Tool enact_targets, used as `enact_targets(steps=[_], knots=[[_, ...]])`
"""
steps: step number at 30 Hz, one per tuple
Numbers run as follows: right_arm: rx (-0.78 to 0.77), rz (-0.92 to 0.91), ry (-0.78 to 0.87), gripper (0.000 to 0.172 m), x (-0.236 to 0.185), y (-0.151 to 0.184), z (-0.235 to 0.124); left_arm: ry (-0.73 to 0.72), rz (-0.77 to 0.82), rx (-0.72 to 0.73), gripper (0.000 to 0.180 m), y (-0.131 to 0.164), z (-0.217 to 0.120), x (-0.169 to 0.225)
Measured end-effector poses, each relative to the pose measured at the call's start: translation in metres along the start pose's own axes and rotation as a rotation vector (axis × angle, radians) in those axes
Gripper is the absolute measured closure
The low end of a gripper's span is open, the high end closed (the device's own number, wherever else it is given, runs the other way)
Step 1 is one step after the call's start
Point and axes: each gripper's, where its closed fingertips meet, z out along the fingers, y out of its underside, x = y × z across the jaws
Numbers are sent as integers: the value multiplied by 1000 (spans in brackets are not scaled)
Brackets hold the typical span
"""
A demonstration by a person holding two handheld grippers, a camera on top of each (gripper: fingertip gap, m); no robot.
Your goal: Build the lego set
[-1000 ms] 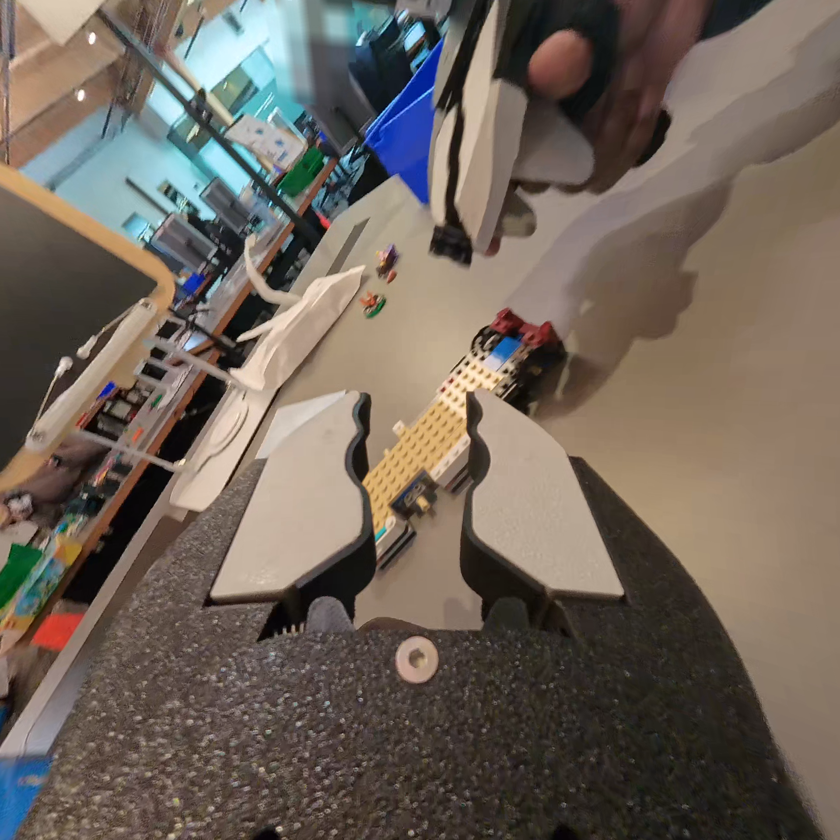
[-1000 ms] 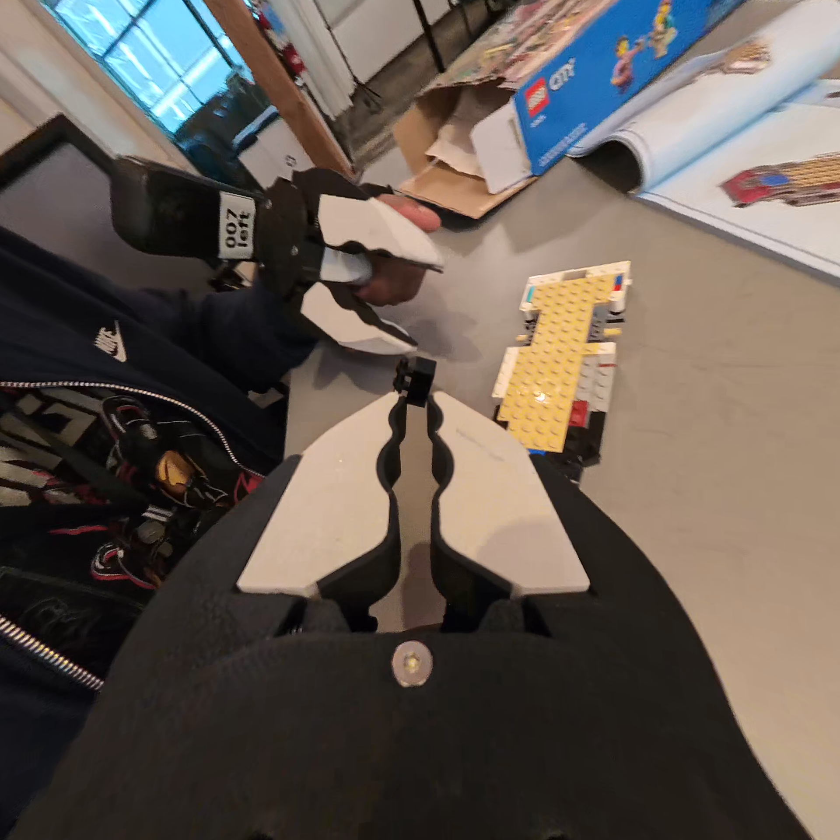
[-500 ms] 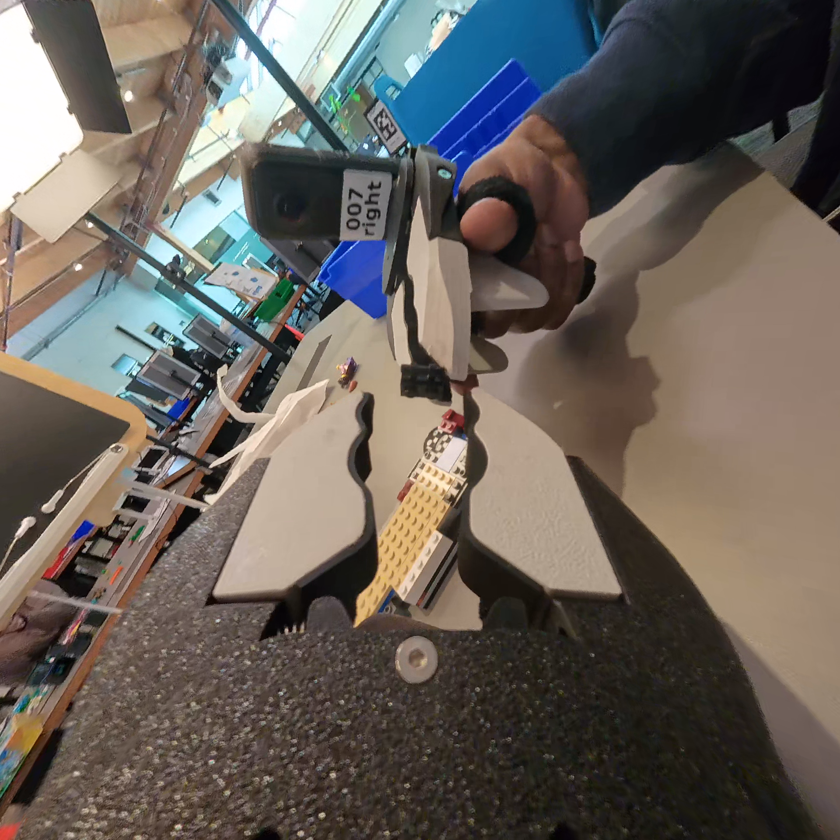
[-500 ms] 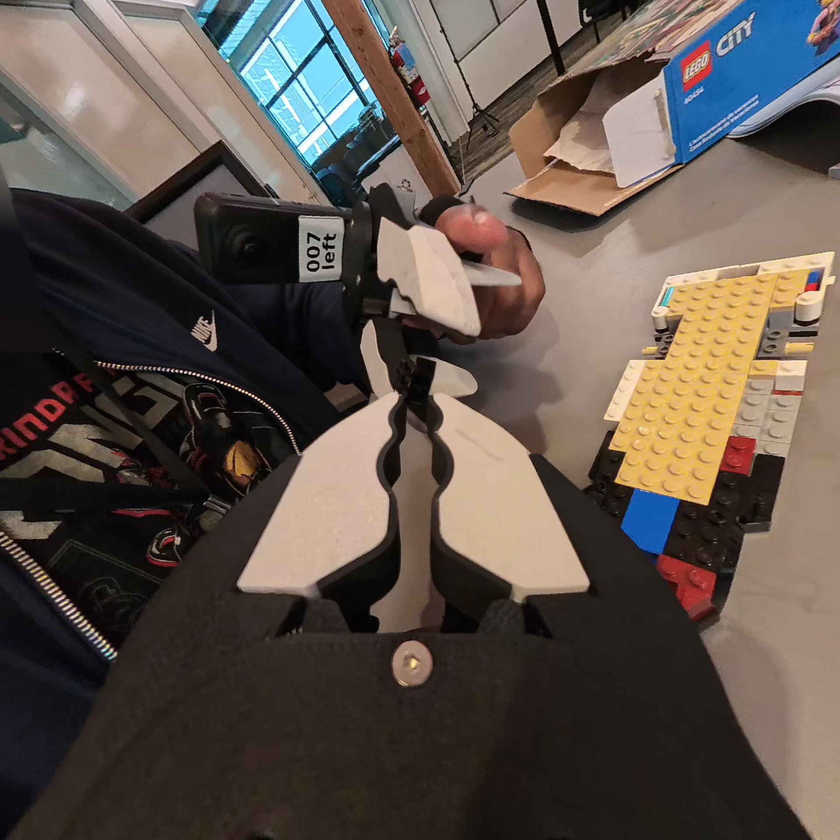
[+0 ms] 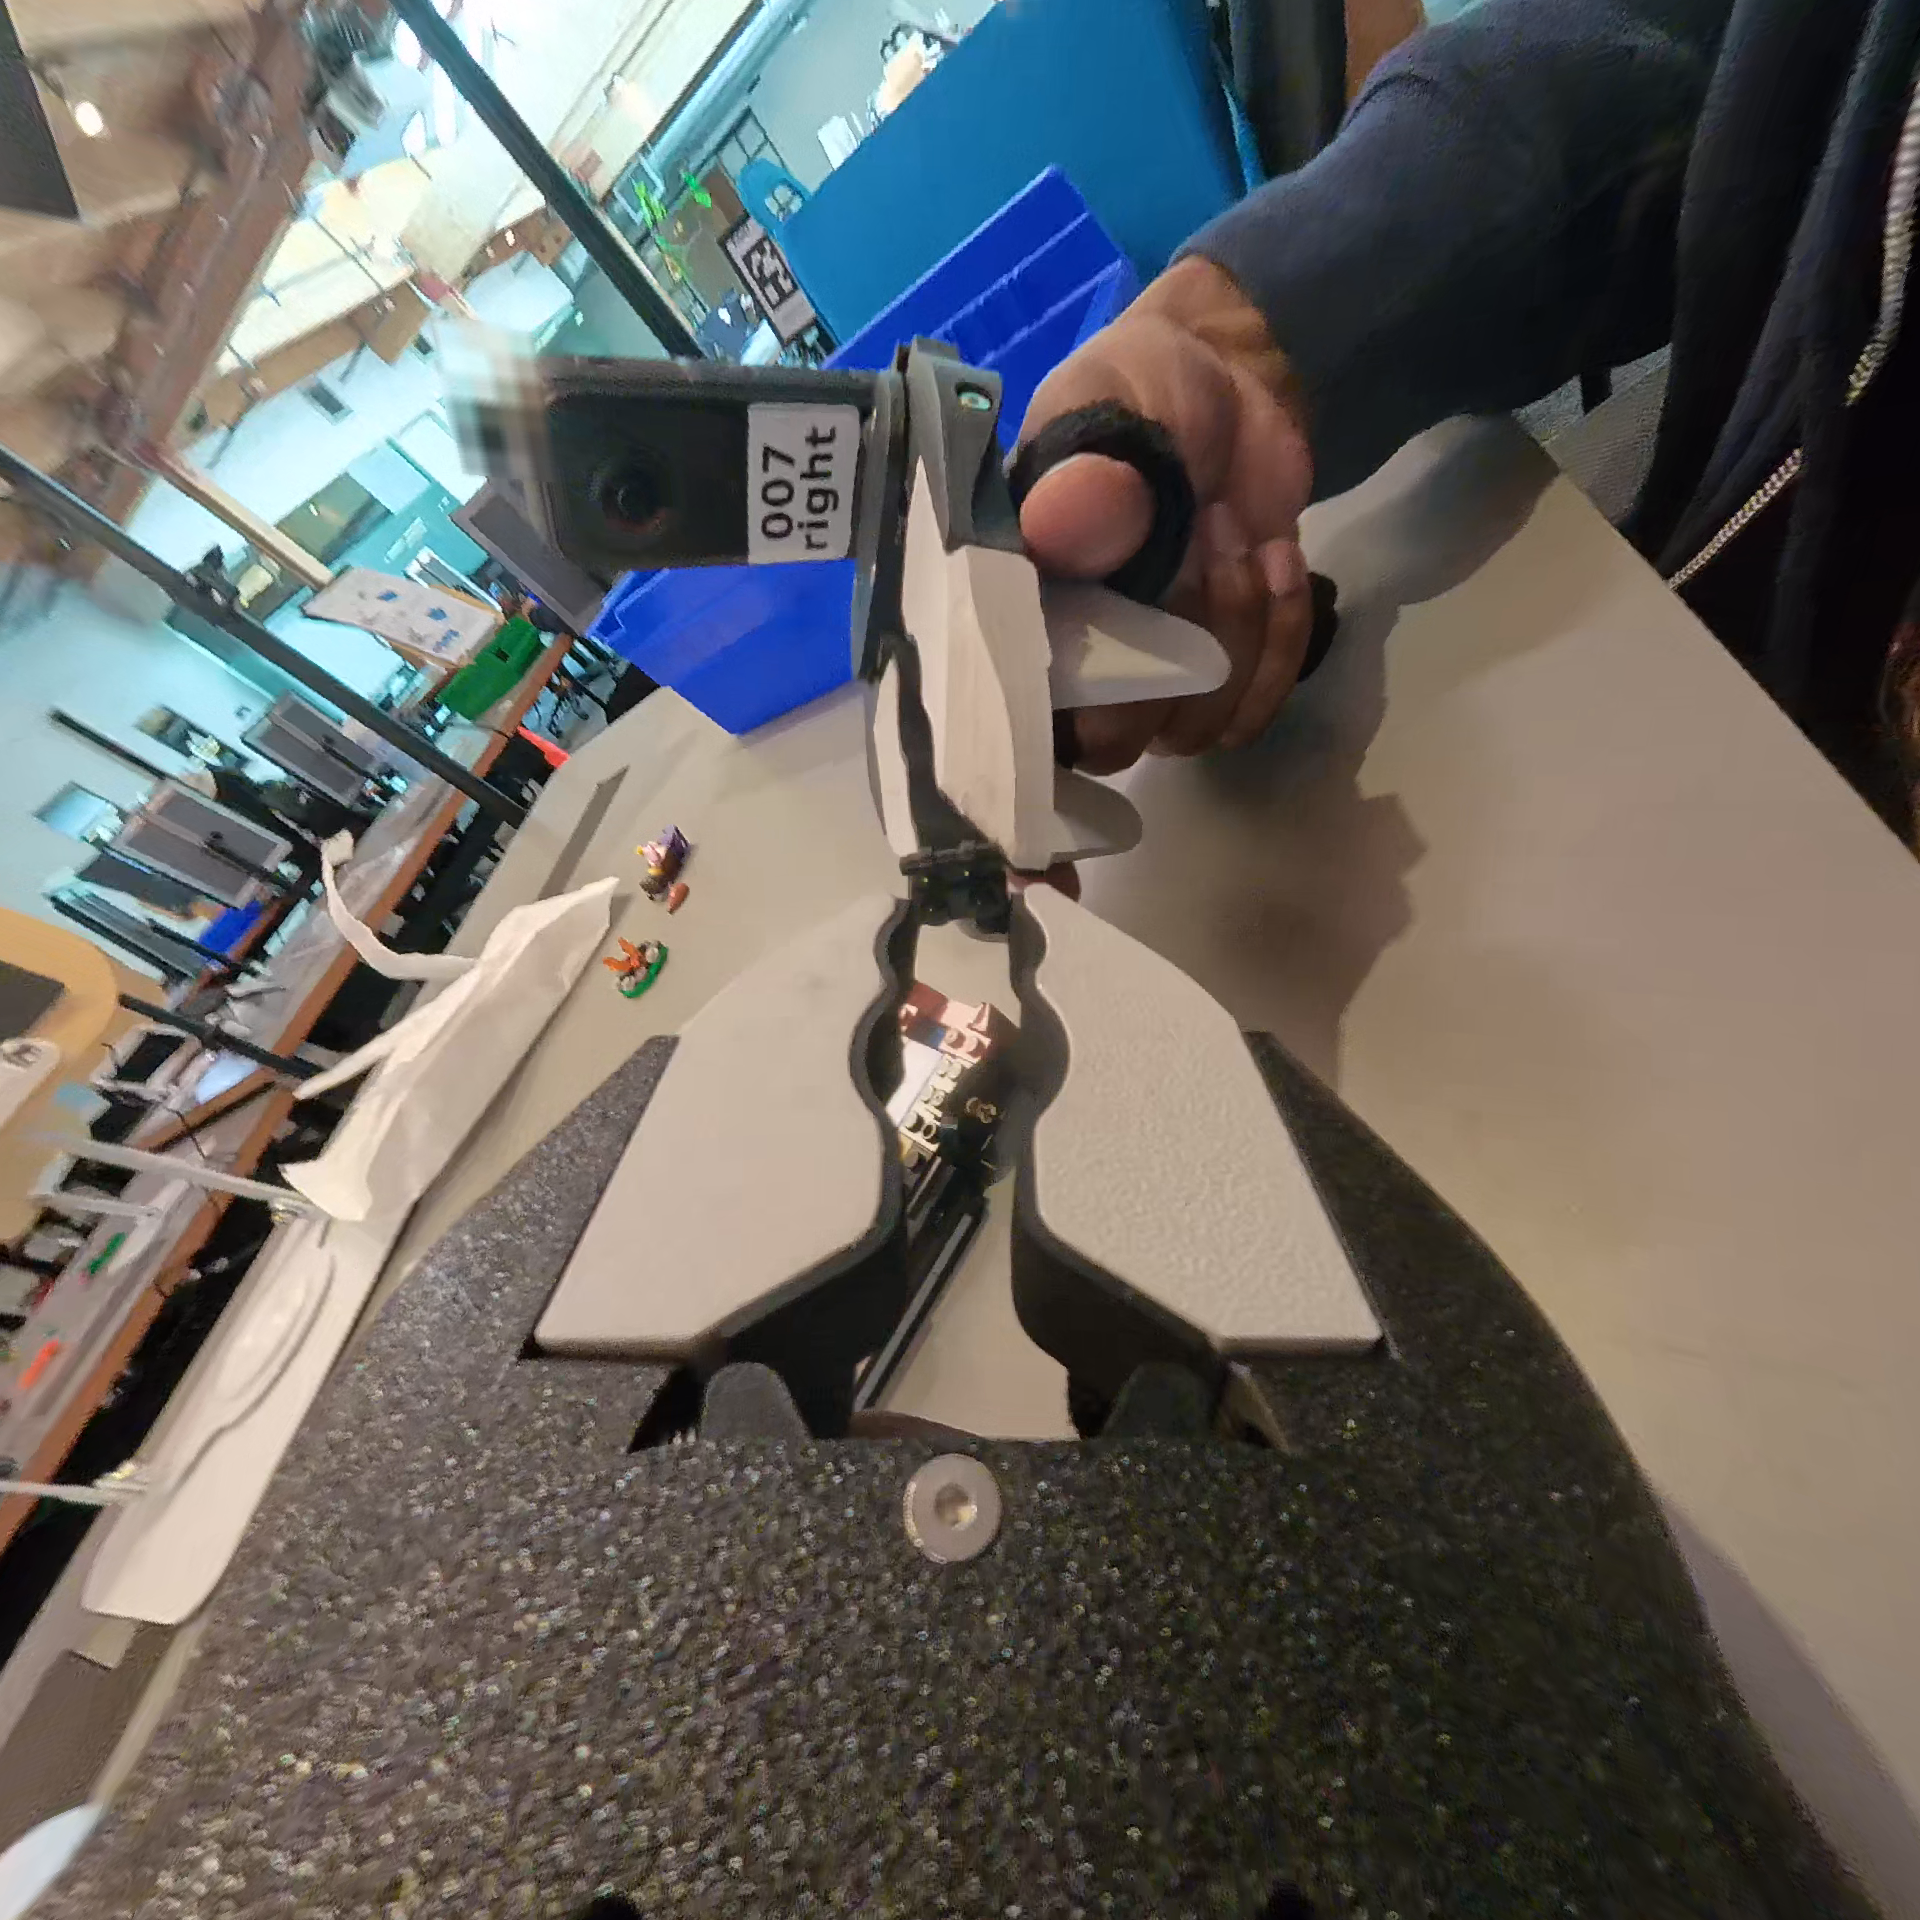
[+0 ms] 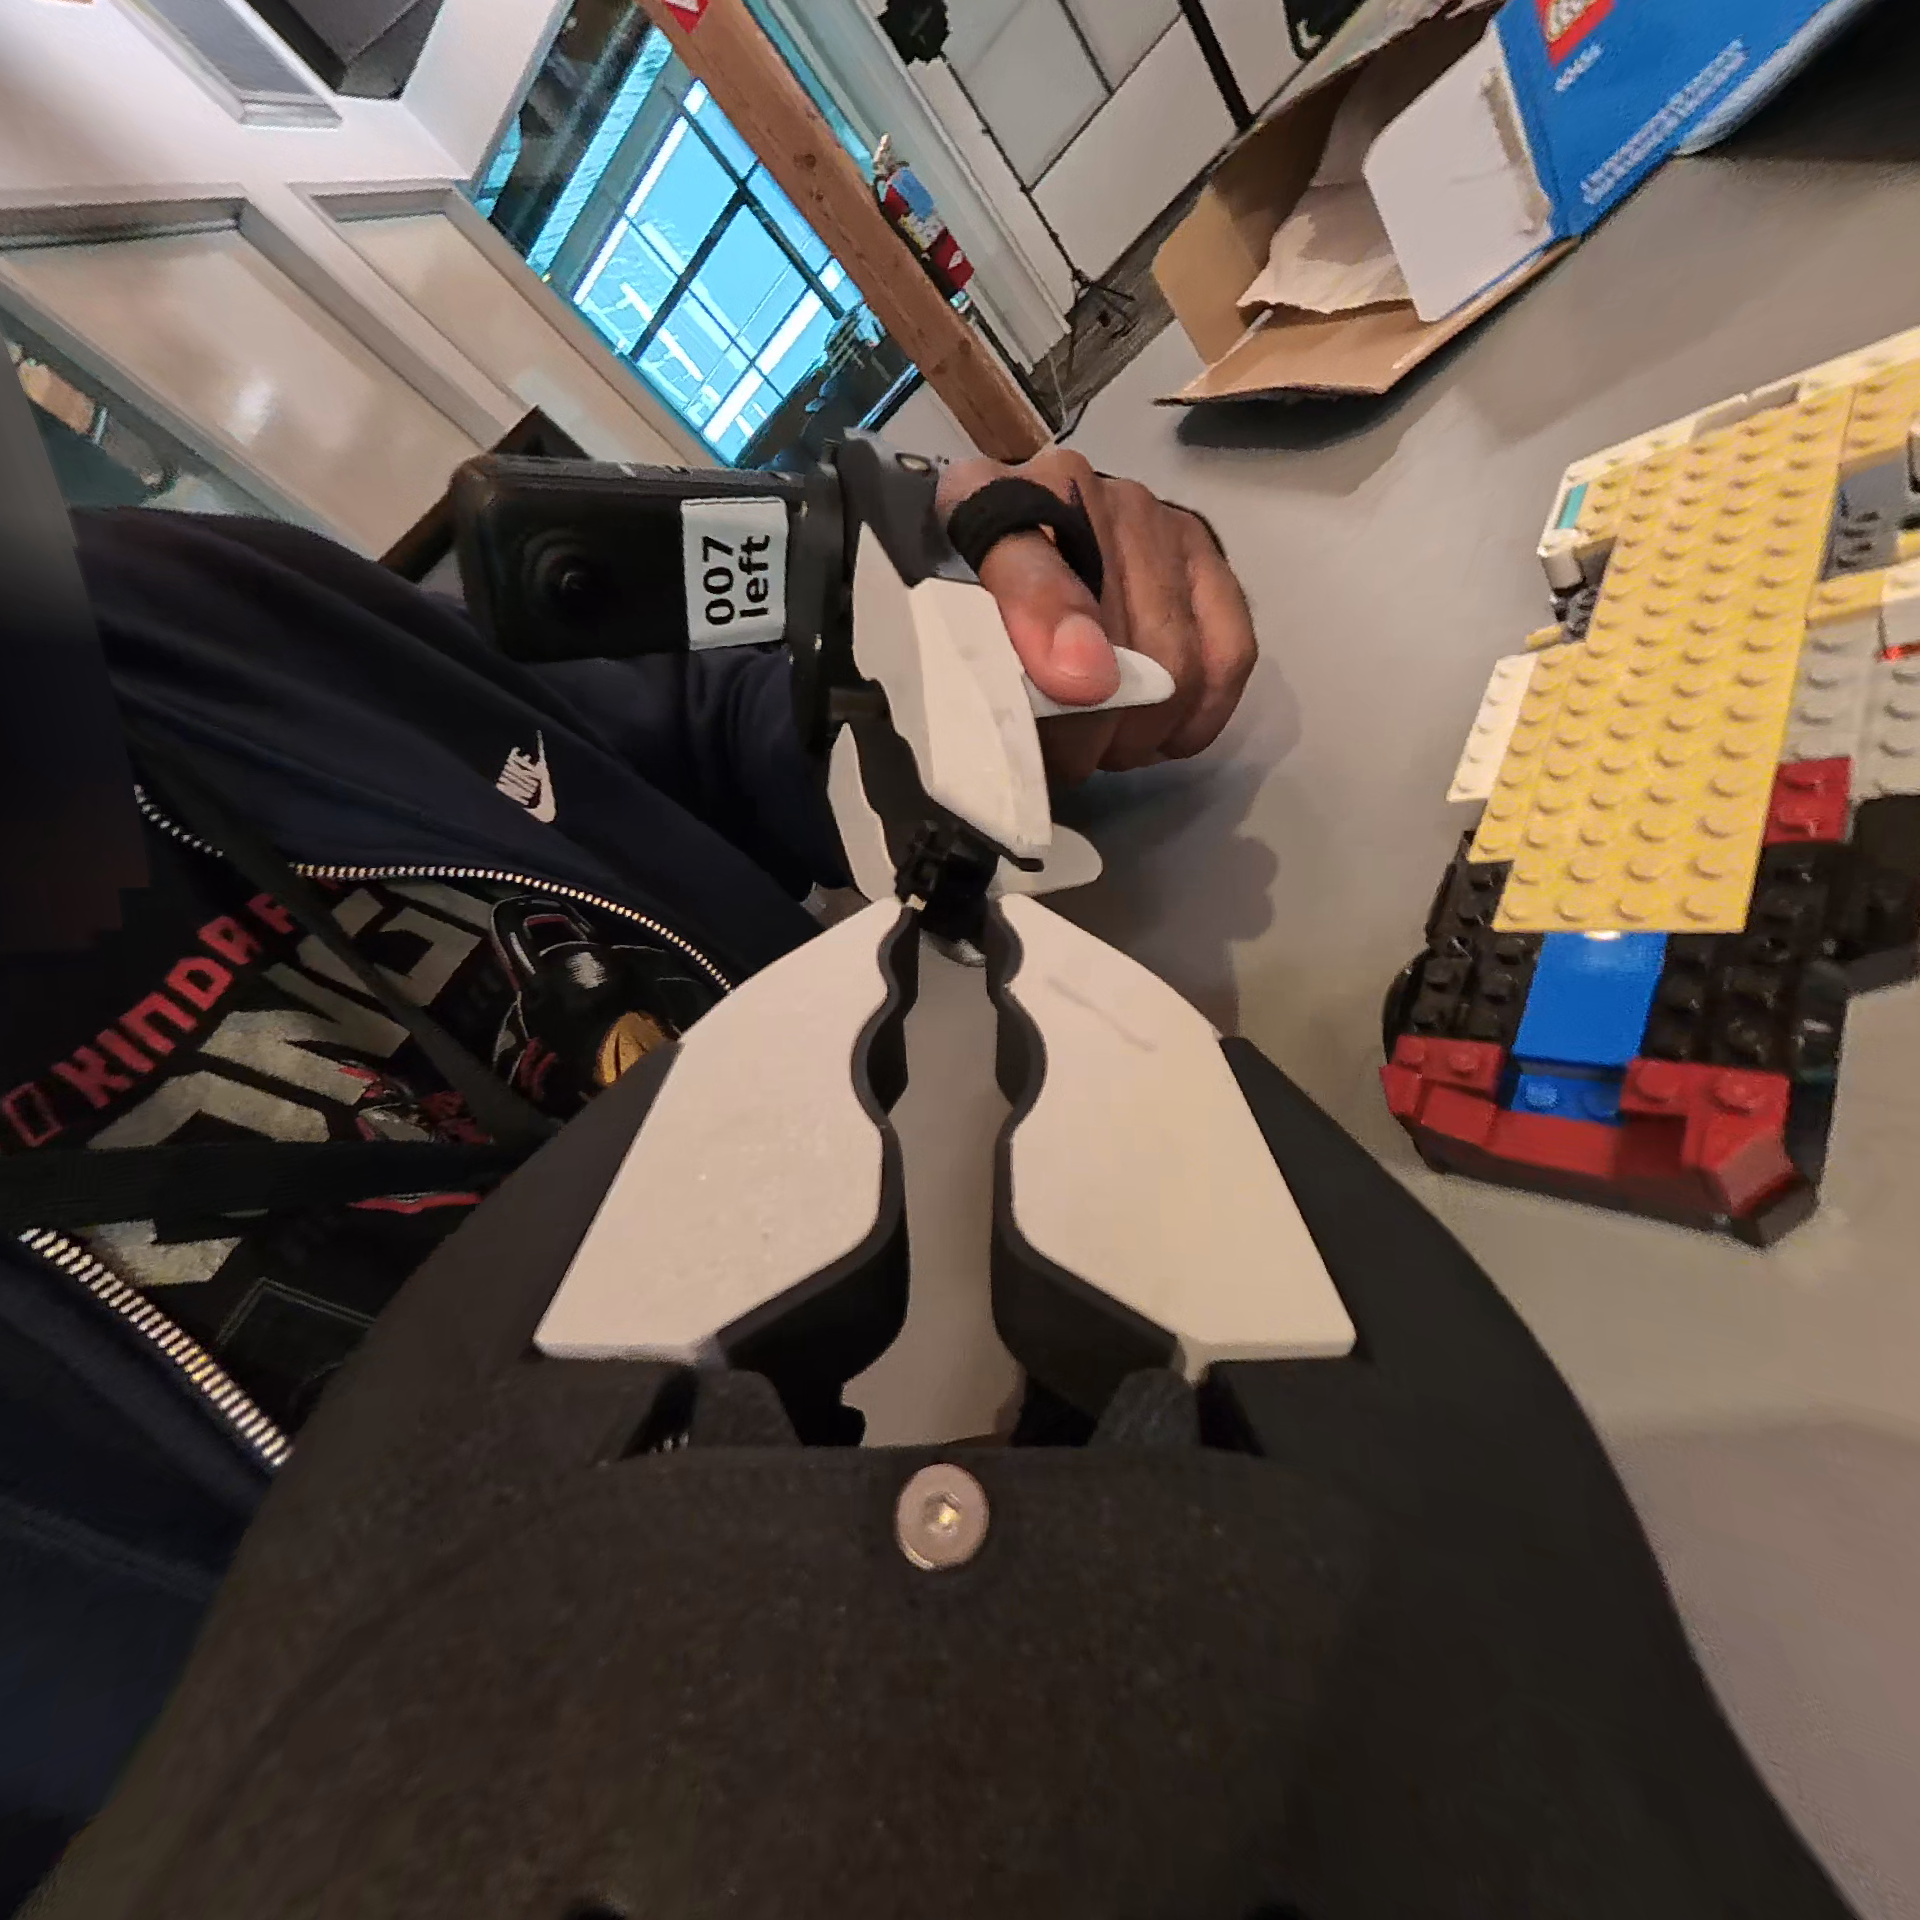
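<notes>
Two claws, left claw (image 5: 961, 914) and right claw (image 6: 951, 914), meet tip to tip, both pinching one small black brick (image 5: 956, 899) above the worktop (image 5: 1558, 935); one brick model (image 6: 1662, 831) lies beside.

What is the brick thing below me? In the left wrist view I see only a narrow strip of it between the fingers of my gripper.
Observer: The right wrist view shows it whole. It is a flat brick model with a wide yellow studded plate on top. It lies on the grey table, apart from your left hand.
Operator: How does its near end look?
Observer: A blue strip runs down the middle between black bricks, and dark red bricks close the end.
</notes>
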Motion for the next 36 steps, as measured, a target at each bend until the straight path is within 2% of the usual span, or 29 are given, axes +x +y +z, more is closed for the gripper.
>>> enact_targets(steps=[8,12,24,28,36], knots=[[11,101,134,159,30,4,-14,30,-123,-148,164,26,20,-3],[-12,91,237,159,47,5,-22,35,-147,-193,164,35,24,-7],[-49,41,376,162,70,2,-38,144,-183,-322,164,54,37,-16],[-55,-73,409,162,71,-3,-46,230,-182,-372,164,58,40,-17],[-166,-491,534,155,72,-8,-51,487,-101,-481,164,66,43,-13]])
